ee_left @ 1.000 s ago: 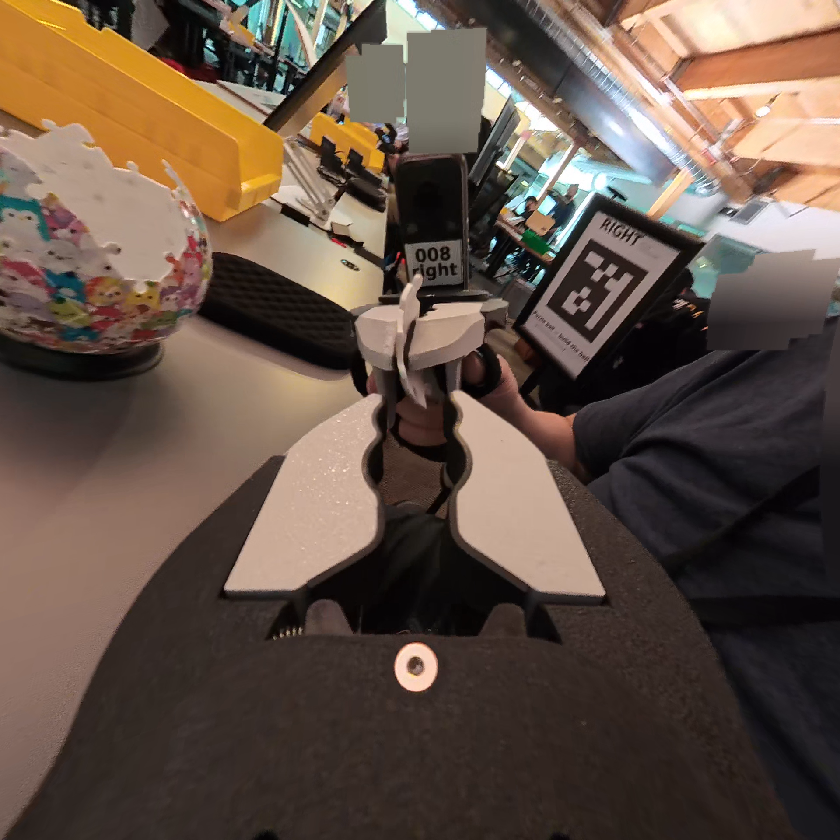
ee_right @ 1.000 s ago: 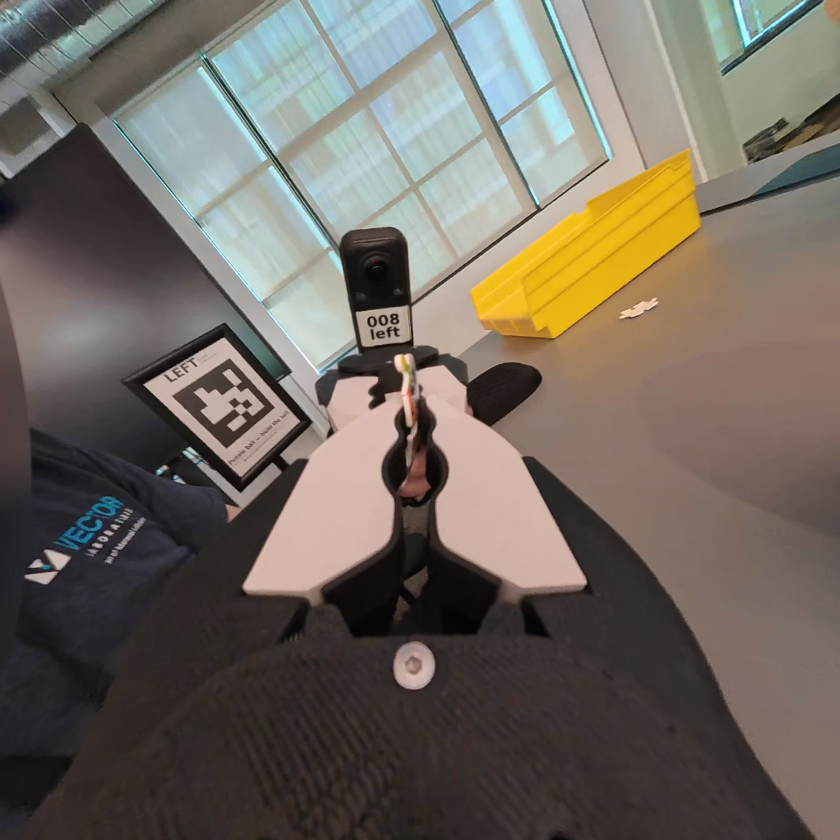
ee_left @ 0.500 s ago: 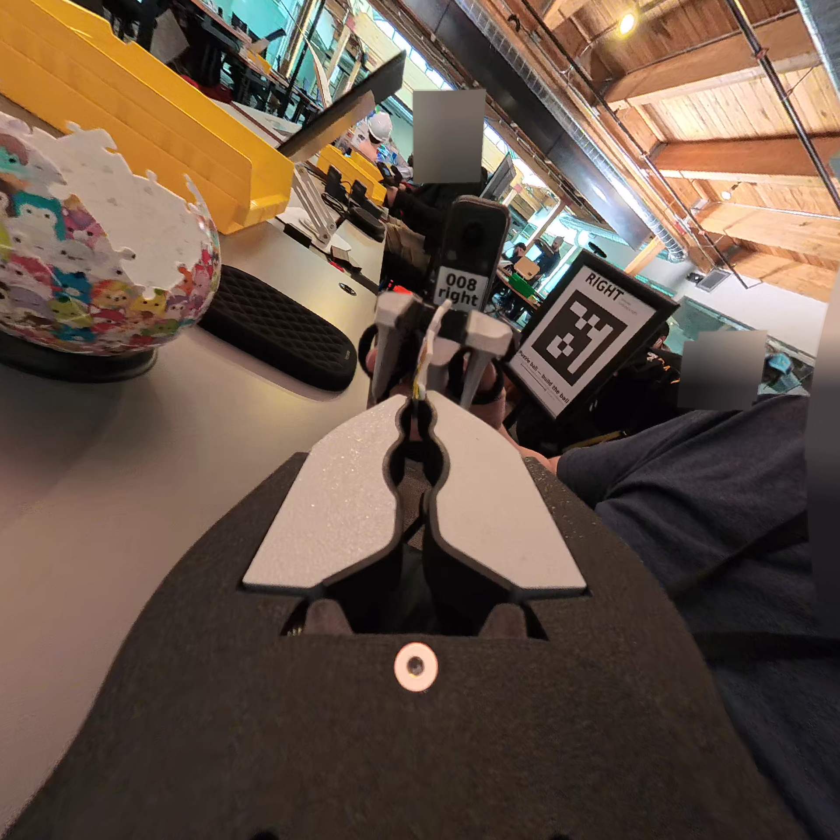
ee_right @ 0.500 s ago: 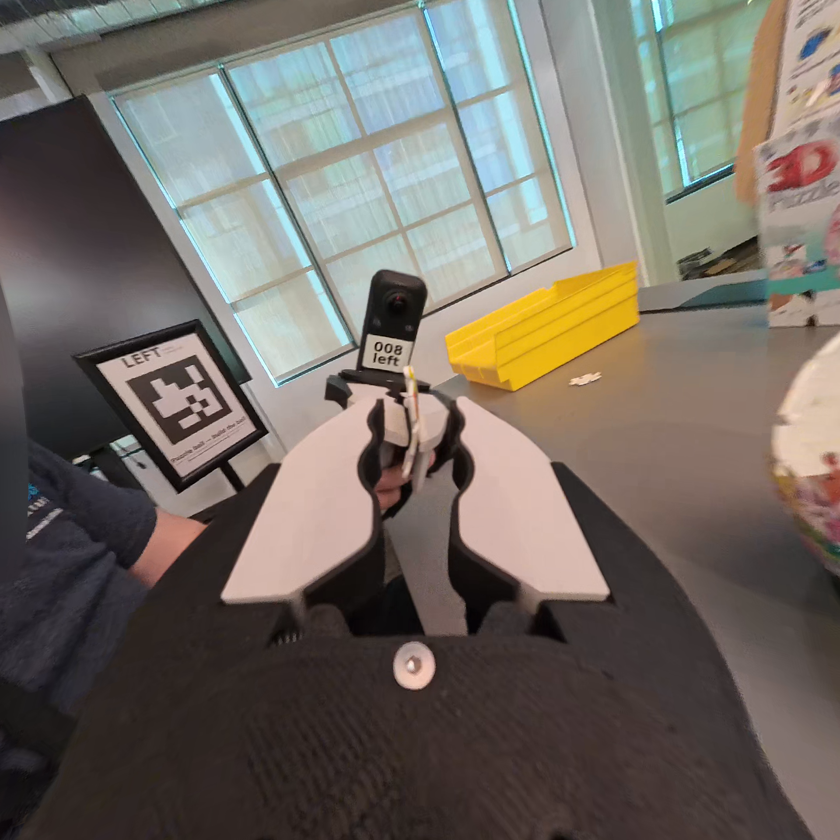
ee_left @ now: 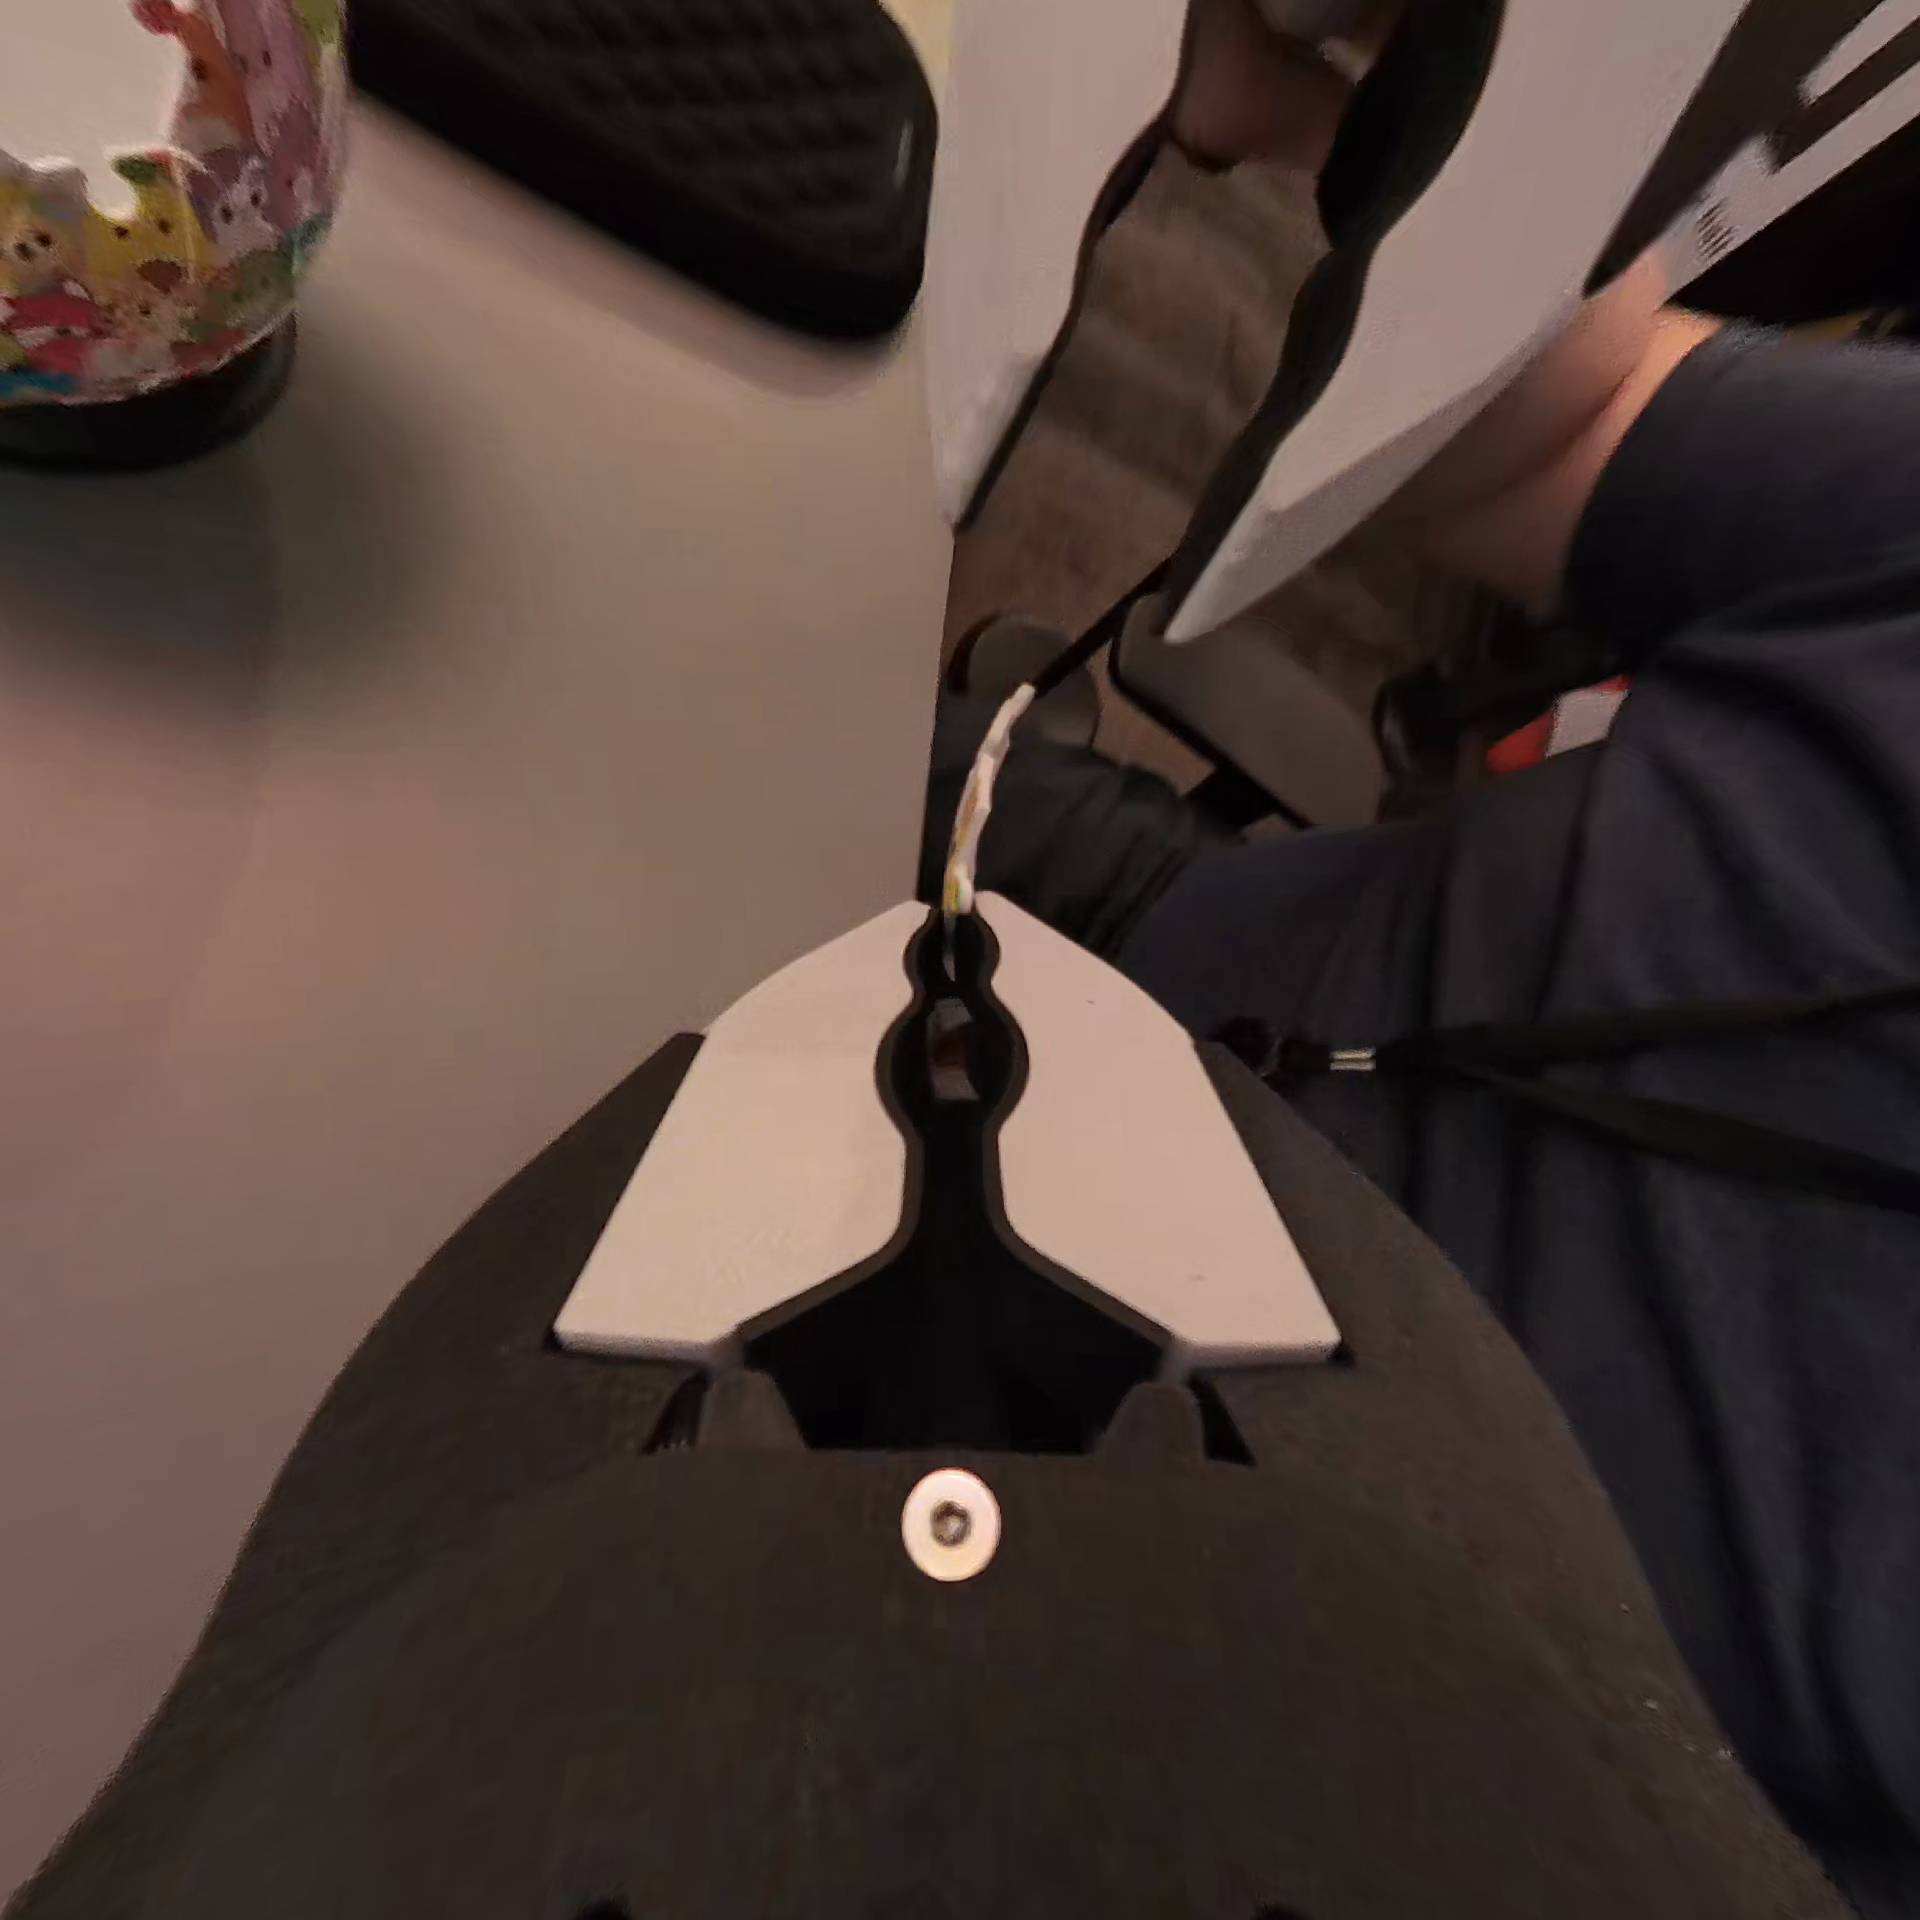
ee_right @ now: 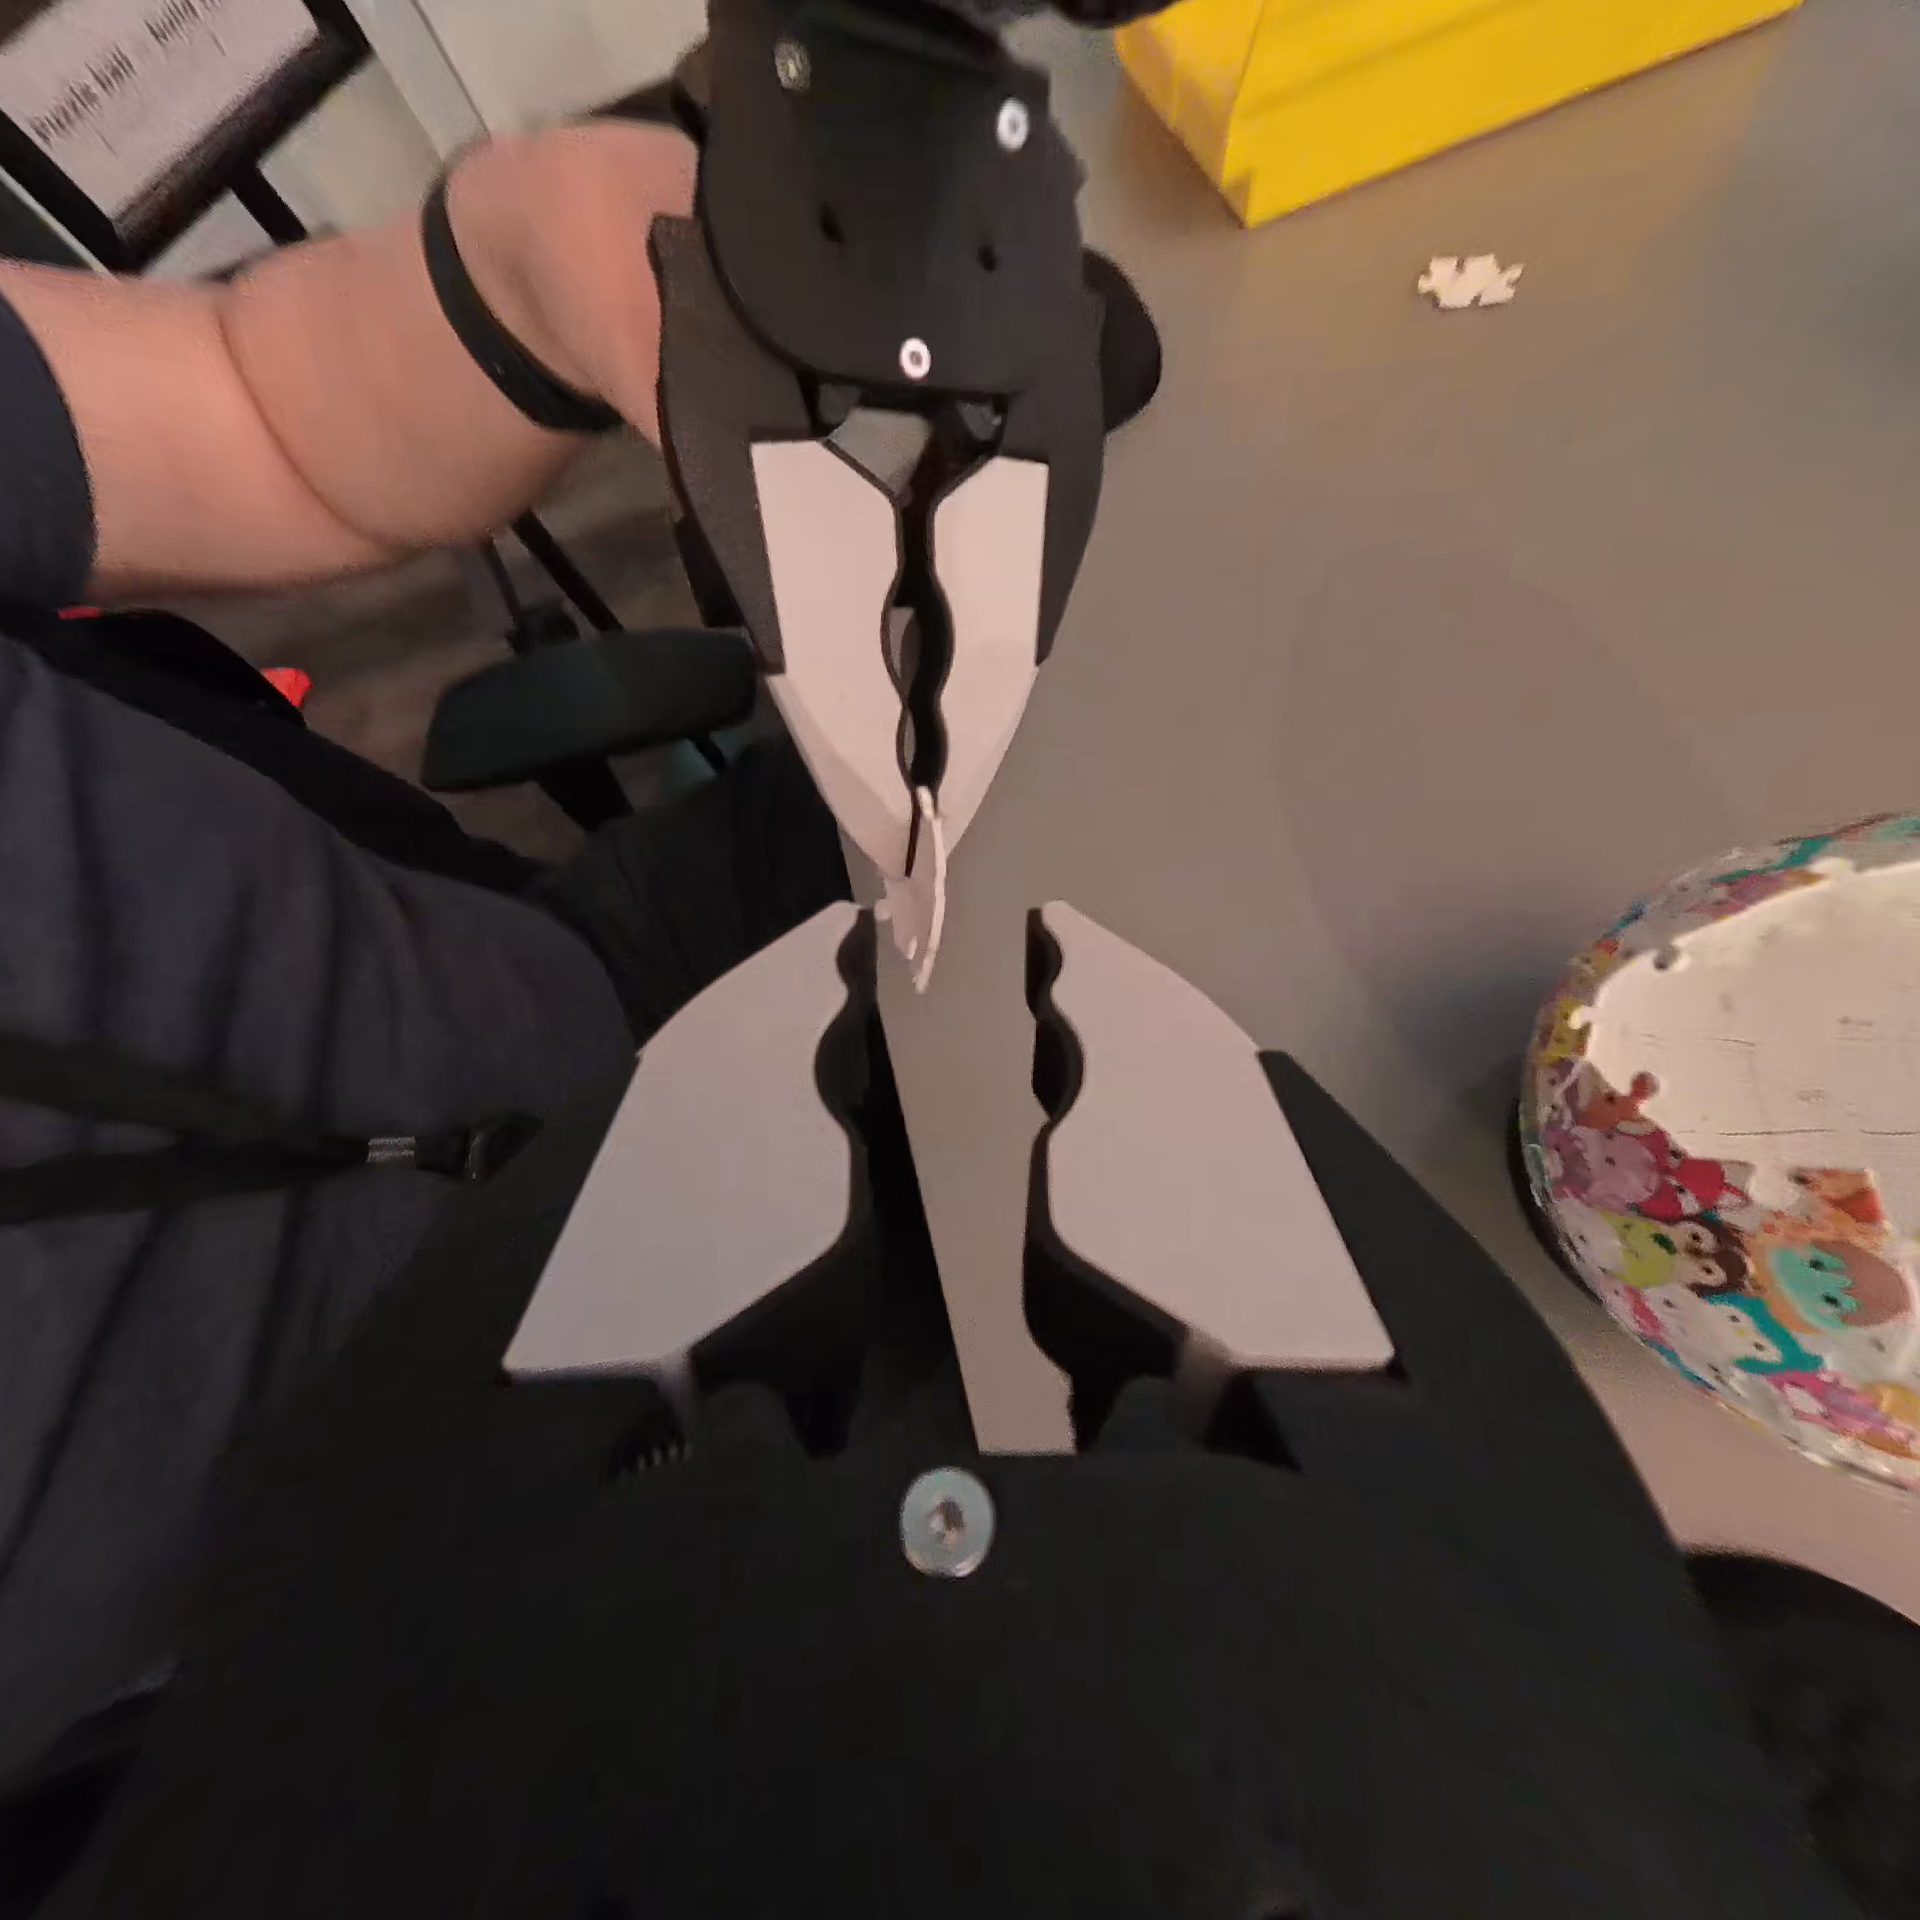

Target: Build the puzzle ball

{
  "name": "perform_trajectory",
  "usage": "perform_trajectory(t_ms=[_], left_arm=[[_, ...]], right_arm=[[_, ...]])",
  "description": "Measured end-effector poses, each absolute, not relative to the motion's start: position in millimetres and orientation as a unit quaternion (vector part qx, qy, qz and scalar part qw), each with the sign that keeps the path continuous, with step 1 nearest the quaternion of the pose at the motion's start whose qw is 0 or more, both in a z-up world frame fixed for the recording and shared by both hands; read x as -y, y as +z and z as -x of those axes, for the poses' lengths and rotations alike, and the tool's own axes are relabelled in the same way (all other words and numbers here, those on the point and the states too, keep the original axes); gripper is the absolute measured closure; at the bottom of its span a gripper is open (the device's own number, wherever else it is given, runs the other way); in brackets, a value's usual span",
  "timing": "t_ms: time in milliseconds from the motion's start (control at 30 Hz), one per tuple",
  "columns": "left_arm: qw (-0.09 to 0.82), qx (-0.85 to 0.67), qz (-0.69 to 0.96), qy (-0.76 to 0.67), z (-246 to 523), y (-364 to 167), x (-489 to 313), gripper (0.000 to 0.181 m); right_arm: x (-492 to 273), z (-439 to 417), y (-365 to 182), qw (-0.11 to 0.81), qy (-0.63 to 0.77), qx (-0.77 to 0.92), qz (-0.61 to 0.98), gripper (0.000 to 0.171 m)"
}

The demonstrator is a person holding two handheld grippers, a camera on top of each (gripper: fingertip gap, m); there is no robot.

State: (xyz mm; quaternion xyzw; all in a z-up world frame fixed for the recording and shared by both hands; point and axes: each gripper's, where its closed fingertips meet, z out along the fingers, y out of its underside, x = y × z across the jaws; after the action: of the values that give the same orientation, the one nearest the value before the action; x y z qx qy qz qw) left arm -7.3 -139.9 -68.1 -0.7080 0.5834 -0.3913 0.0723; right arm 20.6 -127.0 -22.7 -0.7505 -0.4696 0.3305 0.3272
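My left jaws are now pinching the puzzle piece (ee_left: 971,800) just released by my spread right gripper (ee_right: 940,925), readying its placement on the half-built puzzle ball (ee_right: 1745,1153).

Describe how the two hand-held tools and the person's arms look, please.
Both the left tool and the right tool have a textured black body, two pale grey flat fingers with wavy black inner edges, and a silver screw at the centre. The person wears a dark navy short sleeve and a black wristband.
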Motion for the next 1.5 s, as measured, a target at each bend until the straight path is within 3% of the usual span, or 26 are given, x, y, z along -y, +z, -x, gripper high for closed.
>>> perform_trajectory(t_ms=[100,233,267,300,400,467,533,700,900,1000,1133,1300,1400,1500], left_arm=[[0.065,-0.598,0.709,-0.368,1.9,-71.0,139.1,0.179],[0.060,-0.612,0.696,-0.371,-7.2,-71.3,146.8,0.179],[0.062,-0.616,0.693,-0.370,-10.0,-72.3,147.8,0.179],[0.068,-0.620,0.689,-0.368,-12.7,-73.5,148.0,0.179],[0.094,-0.615,0.681,-0.385,-22.7,-72.5,147.4,0.177],[0.107,-0.598,0.690,-0.394,-26.4,-76.3,145.9,0.151],[0.124,-0.584,0.687,-0.414,-31.6,-79.9,147.6,0.145],[0.160,-0.519,0.660,-0.519,-53.4,-70.0,151.2,0.168],[0.128,-0.476,0.674,-0.550,-55.3,-81.2,145.8,0.178],[0.114,-0.474,0.680,-0.548,-56.0,-86.2,145.6,0.179],[0.116,-0.469,0.681,-0.550,-57.7,-84.1,141.2,0.179],[0.117,-0.475,0.688,-0.536,-58.5,-90.2,136.8,0.178],[0.131,-0.464,0.716,-0.505,-51.4,-100.3,122.8,0.142],[0.162,-0.450,0.739,-0.474,-32.2,-107.7,101.7,0.140]], right_arm=[[132.3,-14.1,-36.2,0.272,0.344,0.469,0.767,0.140],[131.4,-17.9,-59.9,0.273,0.347,0.443,0.781,0.136],[134.4,-18.7,-65.1,0.268,0.358,0.435,0.781,0.143],[140.7,-18.7,-67.3,0.265,0.376,0.438,0.773,0.167],[140.1,-27.1,-68.6,0.322,0.374,0.412,0.766,0.168],[139.8,-34.7,-65.3,0.357,0.380,0.384,0.762,0.167],[137.3,-44.2,-60.7,0.390,0.391,0.347,0.758,0.168],[133.7,-55.3,-56.1,0.441,0.437,0.285,0.730,0.168],[133.5,-53.0,-70.7,0.440,0.471,0.271,0.715,0.168],[133.8,-53.6,-77.9,0.433,0.468,0.283,0.717,0.167],[130.1,-58.8,-79.1,0.439,0.472,0.278,0.713,0.153],[129.3,-59.4,-84.7,0.416,0.495,0.272,0.712,0.167],[123.2,-63.0,-99.5,0.381,0.489,0.258,0.741,0.168],[117.0,-67.0,-119.0,0.330,0.476,0.239,0.780,0.168]])
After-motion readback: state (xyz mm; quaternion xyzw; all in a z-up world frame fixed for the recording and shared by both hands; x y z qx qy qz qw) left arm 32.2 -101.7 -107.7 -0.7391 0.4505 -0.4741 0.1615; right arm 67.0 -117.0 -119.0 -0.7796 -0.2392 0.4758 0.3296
